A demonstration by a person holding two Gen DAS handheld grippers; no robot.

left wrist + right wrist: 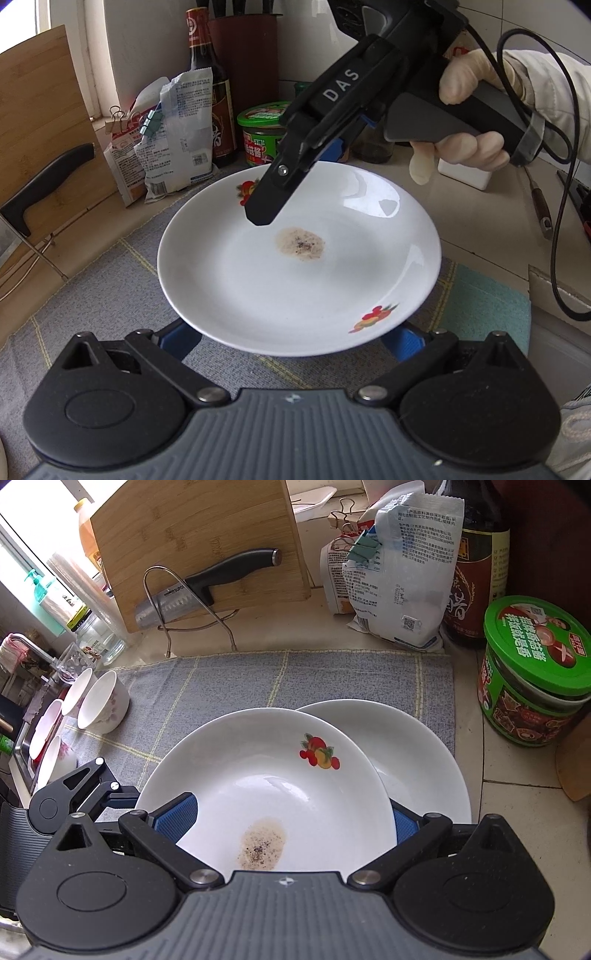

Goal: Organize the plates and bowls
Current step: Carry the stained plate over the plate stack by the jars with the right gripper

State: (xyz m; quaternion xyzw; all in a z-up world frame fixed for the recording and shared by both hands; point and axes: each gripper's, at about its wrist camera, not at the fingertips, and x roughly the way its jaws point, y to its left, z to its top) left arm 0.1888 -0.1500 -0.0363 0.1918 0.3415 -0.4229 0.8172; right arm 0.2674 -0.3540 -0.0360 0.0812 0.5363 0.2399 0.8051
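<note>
Two plates (266, 786) (424, 760), four bowls (103, 701).

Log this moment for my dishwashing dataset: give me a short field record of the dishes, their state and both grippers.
held dish: fruit-print plate, brown speckled stain near its centre
under it: plain white plate, partly covered
surface: grey checked mat
bowls: floral bowls lying on their sides at the mat's left end
right gripper: fingers reach over the plate's far rim; grip unclear
left gripper: fingertips hidden under the near rim
background: green-lidded jar, knife against cutting board
</note>
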